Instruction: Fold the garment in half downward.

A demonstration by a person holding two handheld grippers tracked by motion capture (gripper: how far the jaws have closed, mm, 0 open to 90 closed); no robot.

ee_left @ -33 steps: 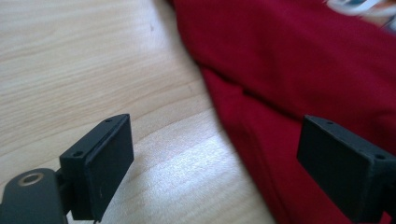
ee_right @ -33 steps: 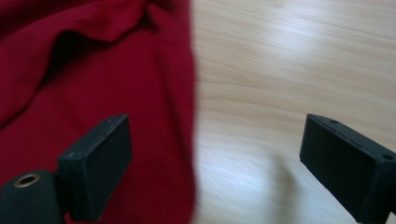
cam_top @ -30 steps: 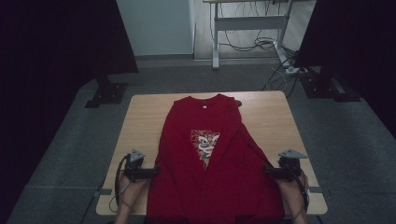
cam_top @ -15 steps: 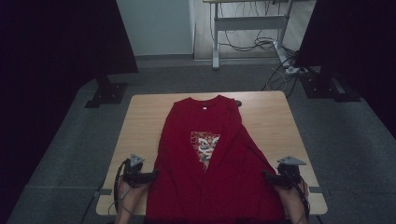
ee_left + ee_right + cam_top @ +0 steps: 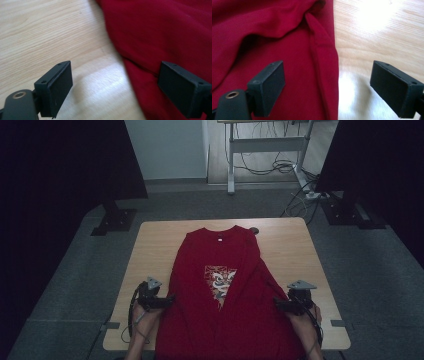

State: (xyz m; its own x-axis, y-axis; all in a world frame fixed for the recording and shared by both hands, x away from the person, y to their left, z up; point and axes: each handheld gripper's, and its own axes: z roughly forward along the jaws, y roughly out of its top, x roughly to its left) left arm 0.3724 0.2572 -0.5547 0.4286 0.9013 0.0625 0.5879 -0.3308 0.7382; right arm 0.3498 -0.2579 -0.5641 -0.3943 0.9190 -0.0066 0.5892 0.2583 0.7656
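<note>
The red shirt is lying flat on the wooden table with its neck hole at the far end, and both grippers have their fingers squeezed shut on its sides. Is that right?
Not quite. The red shirt does lie on the wooden table, neck hole far away, but the fingers are open, not squeezed shut. The left gripper view and right gripper view show them wide apart at the shirt's edges, pinching nothing.

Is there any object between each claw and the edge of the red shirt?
Nothing visible is. The left claw and the right claw both stand open, each straddling a side edge of the red shirt on the wooden table.
</note>
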